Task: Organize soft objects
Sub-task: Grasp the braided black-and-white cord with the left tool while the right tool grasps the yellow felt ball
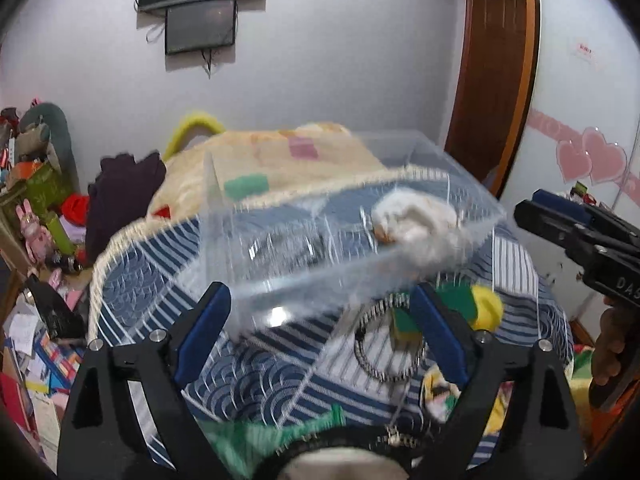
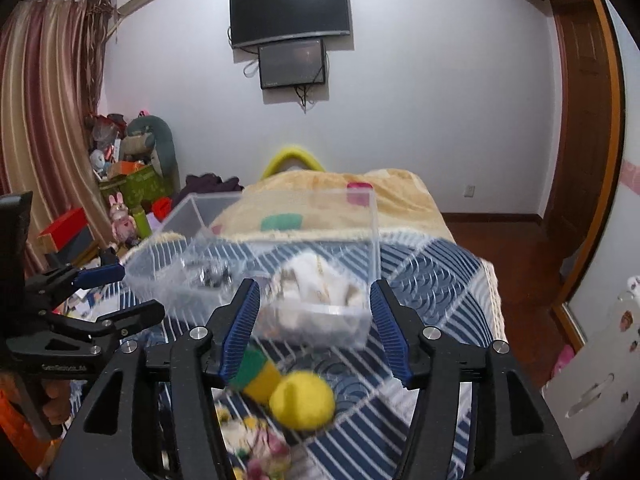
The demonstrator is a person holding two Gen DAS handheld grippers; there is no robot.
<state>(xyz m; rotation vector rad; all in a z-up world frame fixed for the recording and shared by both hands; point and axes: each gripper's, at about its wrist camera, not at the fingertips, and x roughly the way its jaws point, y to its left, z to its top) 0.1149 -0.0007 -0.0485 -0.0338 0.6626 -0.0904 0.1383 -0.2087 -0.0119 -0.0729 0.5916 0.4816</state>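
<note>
The left gripper (image 1: 320, 332) hung with its blue-padded jaws spread wide and nothing between them, and the right gripper (image 2: 314, 328) was likewise spread and empty. Directly ahead of both sat the clear plastic bin (image 1: 352, 240), resting on the bed (image 1: 248, 376) with its near wall just beyond the fingertips; it looked tilted and smeared by motion blur, so I cannot tell whether anything was touching it. Inside, toward the right gripper's side, lay a white fluffy item (image 2: 316, 280), and toward the left gripper's side some small dark things too blurred to name.

Below and just short of the right gripper's jaws, outside the bin, a yellow ball (image 2: 302, 400) lay on the bedspread, touching or nearly touching a green-and-yellow sponge (image 2: 256, 372). Nearer still sat a floral soft item (image 2: 256, 448), blurred. In the left wrist view a black-and-white beaded ring (image 1: 384, 340) lay just ahead of that gripper's right finger, beside the sponge.

With the loose pieces gathered close in front of the bin, the wide jaws seemed set for a pick. The ball looked the likeliest next target, being nearest the right gripper's centreline, and it would probably compress and roll easily.
</note>
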